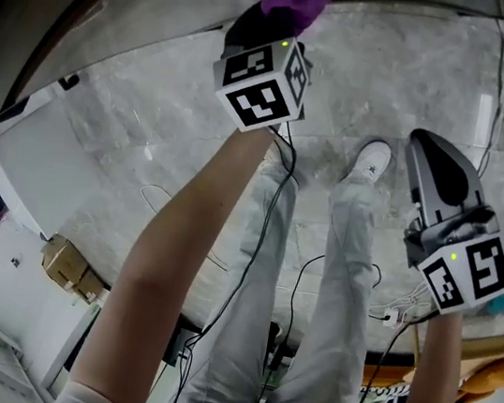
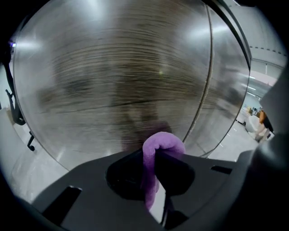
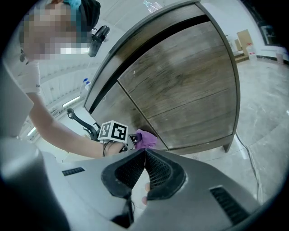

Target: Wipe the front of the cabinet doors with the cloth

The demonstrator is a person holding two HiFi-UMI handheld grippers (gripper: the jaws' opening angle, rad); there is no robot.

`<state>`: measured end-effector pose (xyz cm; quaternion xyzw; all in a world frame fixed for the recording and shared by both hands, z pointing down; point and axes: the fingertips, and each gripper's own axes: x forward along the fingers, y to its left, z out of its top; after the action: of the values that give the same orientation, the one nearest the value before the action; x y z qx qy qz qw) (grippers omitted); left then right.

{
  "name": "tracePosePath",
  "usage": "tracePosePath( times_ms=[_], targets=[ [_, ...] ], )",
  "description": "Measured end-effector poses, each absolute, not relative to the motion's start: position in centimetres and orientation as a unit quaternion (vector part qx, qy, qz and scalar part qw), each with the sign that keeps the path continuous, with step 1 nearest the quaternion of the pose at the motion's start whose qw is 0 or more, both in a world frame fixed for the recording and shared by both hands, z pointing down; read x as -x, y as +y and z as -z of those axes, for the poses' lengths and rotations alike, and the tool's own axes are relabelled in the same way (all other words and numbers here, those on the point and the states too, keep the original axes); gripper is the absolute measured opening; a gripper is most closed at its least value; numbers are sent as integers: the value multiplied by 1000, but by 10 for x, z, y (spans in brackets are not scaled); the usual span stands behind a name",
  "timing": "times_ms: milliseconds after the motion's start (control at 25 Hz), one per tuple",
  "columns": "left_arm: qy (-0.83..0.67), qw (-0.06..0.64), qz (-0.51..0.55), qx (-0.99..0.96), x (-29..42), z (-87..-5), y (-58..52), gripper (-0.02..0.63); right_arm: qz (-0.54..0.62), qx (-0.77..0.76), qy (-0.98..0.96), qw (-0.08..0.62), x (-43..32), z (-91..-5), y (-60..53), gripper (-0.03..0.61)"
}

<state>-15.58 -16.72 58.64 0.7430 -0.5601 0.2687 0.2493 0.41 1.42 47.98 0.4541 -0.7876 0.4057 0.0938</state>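
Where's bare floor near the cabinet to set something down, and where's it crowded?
Bare floor lies between the cabinet and the shoe. Crowded: cables trail by the legs, a box sits left, the left gripper holds the cloth at the door.

Bright, even indoor light is filling all three views. Ceiling lamps are laying pale glare patches on the cabinet door (image 2: 135,67) in the left gripper view, where the wood grain is smearing with motion blur and the cloth (image 2: 159,146) near the lens is looking soft. Fisheye distortion is bending straight edges, and dark vignetting is ringing both gripper views. A reflected light strip is gleaming on the floor (image 1: 412,88) at far right.
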Motion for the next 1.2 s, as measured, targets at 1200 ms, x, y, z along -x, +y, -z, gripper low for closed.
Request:
tracePosePath(
  times_ms=[1200],
  targets=[
    [-676,263,-292,-623,457,-593,-162,47,-390,-389,-830,88,210,-464,-13,26]
  ],
)
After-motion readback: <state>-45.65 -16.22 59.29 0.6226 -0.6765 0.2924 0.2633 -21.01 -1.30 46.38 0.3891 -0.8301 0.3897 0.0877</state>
